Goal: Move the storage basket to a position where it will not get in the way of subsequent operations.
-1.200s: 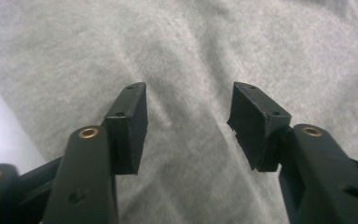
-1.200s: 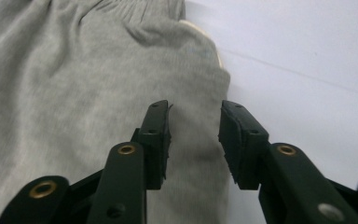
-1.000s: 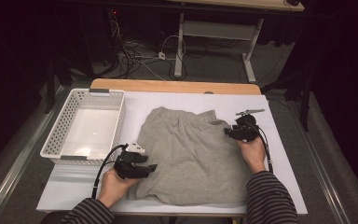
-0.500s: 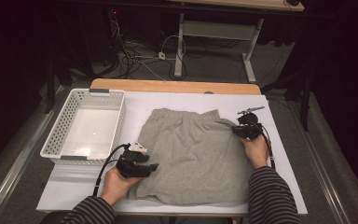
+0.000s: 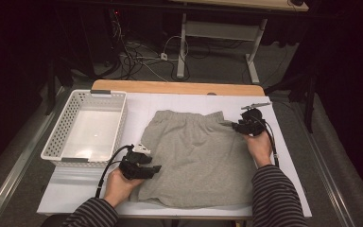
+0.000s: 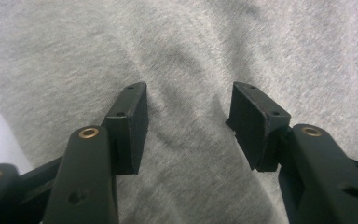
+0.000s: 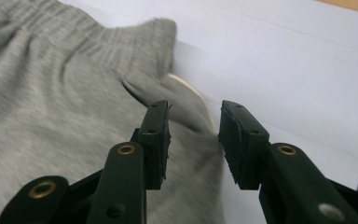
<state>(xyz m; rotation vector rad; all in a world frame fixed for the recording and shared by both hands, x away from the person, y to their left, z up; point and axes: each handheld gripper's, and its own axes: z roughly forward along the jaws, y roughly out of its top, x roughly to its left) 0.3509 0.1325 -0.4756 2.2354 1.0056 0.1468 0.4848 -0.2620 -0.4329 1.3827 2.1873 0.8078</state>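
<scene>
High view: one pair of grey shorts (image 5: pixel 196 158) lying flat on a white table cover (image 5: pixel 283 189), waistband toward the far edge, leg hems toward the person; the garment sits mid-table, just right of a white perforated plastic basket (image 5: pixel 56 137), the two apart. Left gripper (image 5: pixel 151 165) rests at the garment's near left edge, held level by the left hand (image 5: pixel 120 187), a black cable (image 5: pixel 105 172) trailing back from it. Right gripper (image 5: pixel 234 126) sits at the far right corner of the waistband, held by the right hand (image 5: pixel 259 146); both forearms in striped sleeves (image 5: pixel 276 198). A wooden table edge (image 5: pixel 179 88) shows beyond the cover; loose cables (image 5: pixel 142 56) and a white desk frame (image 5: pixel 217 38) stand on the floor behind. Left gripper view: jaws spread, pads apart over grey jersey fabric, a soft fold running between them, no pad seen pressing on it. Right gripper view: jaws have just been opening and stand parted at the waistband corner, where a pocket opening with a pale lining edge (image 7: pixel 193 93) lies between and just ahead of the pads; the ribbed waistband (image 7: pixel 98 39) runs off to the left; cloth is not pinched.
</scene>
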